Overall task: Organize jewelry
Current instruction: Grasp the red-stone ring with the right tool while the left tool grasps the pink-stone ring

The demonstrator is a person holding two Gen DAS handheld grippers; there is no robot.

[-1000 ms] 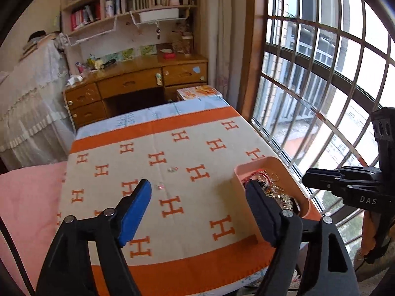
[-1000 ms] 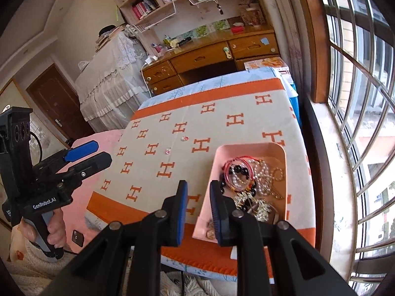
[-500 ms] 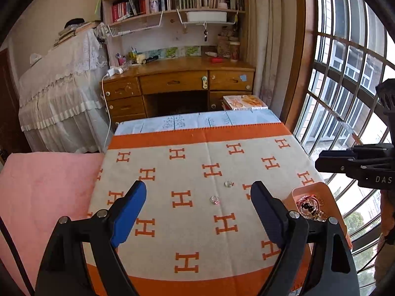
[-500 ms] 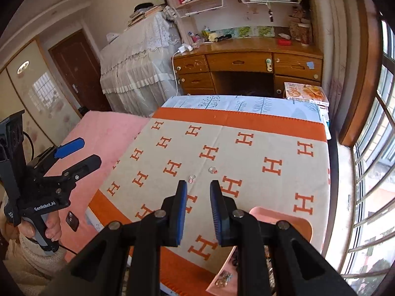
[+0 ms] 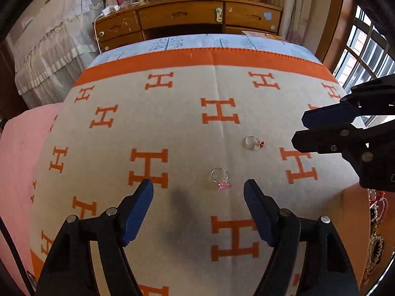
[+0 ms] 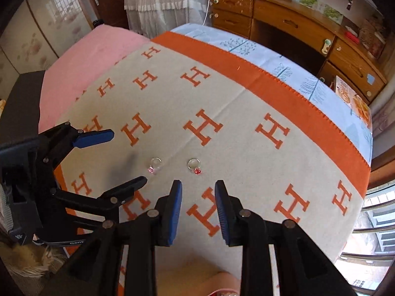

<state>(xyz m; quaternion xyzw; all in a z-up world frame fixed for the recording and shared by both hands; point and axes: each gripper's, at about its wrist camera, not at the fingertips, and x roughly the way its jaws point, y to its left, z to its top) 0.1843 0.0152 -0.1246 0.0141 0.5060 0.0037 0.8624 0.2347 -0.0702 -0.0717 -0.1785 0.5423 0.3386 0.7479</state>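
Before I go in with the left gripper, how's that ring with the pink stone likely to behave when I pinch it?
The pink-stone ring is a thin metal band, so probably stiff and very light. It lies flat on the soft blanket, so the fingers may press into the fabric before catching it. The smooth band could slip or flip; gripping near the stone may hold better.

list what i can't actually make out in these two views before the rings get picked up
- Pink tray, left wrist view: cut off by the right edge and partly hidden behind the right gripper; its jewelry is only a sliver. In the right wrist view only its rim shows at the bottom edge.
- Pink-stone ring and red-stone ring: too small to tell the stones' shape or setting.
- Whether either gripper, left gripper included, touches the blanket: height unclear.
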